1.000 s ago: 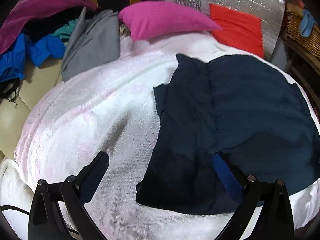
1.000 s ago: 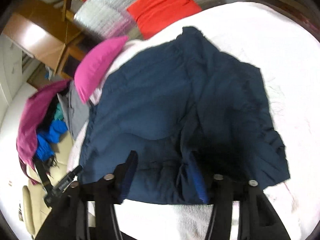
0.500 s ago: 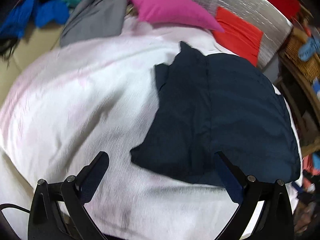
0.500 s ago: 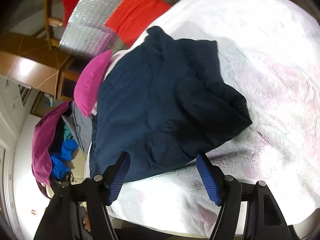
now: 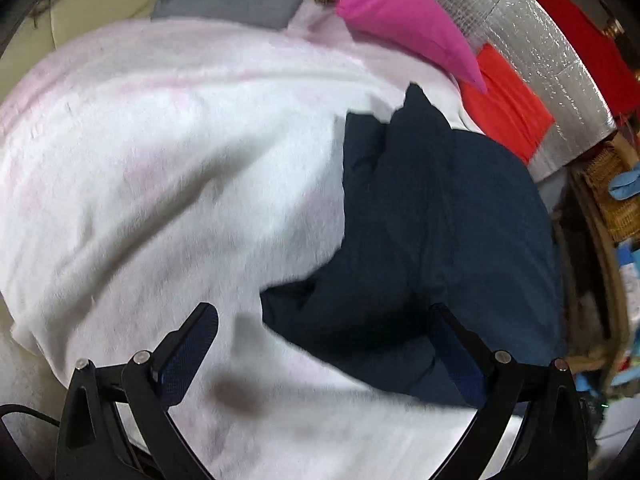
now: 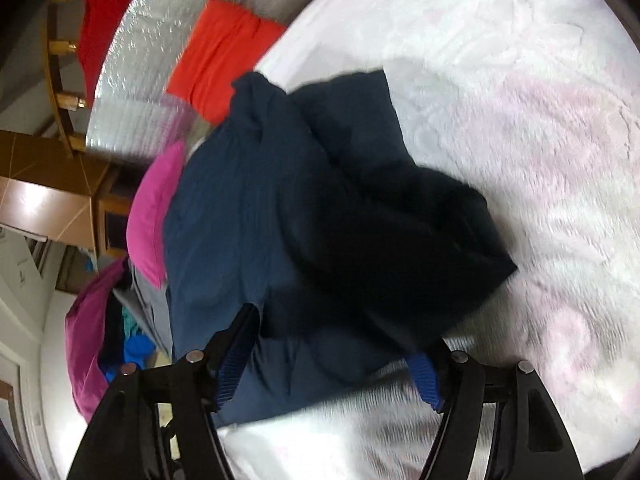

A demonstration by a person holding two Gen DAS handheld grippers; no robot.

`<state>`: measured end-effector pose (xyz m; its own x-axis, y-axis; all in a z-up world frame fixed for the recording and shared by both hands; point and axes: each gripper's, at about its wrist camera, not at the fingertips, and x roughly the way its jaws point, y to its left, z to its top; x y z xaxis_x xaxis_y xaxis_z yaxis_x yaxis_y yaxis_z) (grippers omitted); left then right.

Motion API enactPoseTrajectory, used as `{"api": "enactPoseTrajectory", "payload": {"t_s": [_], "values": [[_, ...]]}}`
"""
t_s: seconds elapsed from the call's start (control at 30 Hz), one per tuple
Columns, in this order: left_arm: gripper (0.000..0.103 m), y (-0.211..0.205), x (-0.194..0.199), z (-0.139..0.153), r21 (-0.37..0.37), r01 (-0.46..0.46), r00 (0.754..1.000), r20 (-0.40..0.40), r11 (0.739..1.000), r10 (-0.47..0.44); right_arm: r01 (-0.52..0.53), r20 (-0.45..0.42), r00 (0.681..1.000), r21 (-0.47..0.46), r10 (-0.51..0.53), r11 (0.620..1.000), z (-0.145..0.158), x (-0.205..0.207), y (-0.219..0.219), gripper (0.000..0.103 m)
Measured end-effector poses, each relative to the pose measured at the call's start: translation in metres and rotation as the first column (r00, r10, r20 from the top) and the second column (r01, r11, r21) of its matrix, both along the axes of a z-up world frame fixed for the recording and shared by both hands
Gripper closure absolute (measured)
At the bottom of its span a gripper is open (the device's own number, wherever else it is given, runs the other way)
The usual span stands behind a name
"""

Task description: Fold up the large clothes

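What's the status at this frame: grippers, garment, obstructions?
Left gripper open, empty, near garment's corner. Right gripper open over its near edge. Navy garment partly folded on white blanket. Nothing in the way.

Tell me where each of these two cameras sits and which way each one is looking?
Left wrist: on the left gripper, looking forward and down along its open fingers at the white blanket and the navy garment.
Right wrist: on the right gripper, looking along its open fingers over the same navy garment.
Shared: garment, blanket, pink pillow, red cushion.
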<state>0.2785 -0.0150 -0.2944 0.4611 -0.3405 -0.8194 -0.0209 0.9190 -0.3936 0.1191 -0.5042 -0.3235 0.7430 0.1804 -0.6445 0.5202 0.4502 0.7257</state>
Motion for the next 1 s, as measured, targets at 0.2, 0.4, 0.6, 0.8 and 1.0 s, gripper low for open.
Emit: {"api": "enactPoseTrajectory", "payload": {"t_s": [0.2, 0.4, 0.6, 0.8, 1.0], "values": [[0.026, -0.017, 0.001, 0.01, 0.148, 0.023, 0.994, 0.099, 0.989, -0.038, 0.037, 0.057, 0.998, -0.3, -0.02, 0.953, 0.037, 0.003, 0.026, 0.06], [0.026, -0.024, -0.005, 0.018, 0.26, 0.012, 0.986, 0.156, 0.966, -0.055, 0.011, -0.02, 1.0, -0.324, -0.019, 0.946, 0.029, 0.009, 0.028, 0.061], [0.026, -0.035, -0.015, 0.028, 0.379, -0.002, 0.97, 0.226, 0.925, -0.09, 0.01, 0.003, 1.0, -0.268, -0.01, 0.963, 0.035, 0.003, 0.021, 0.058], [0.026, -0.043, -0.02, 0.033, 0.419, 0.007, 0.957, 0.26, 0.908, -0.127, 0.085, -0.001, 0.996, -0.144, -0.086, 0.986, 0.021, -0.005, 0.001, 0.036], [0.026, -0.047, -0.019, 0.033, 0.423, 0.012, 0.954, 0.265, 0.906, -0.136, 0.084, 0.028, 0.996, -0.109, -0.082, 0.99, 0.009, 0.005, -0.002, 0.038]]}}
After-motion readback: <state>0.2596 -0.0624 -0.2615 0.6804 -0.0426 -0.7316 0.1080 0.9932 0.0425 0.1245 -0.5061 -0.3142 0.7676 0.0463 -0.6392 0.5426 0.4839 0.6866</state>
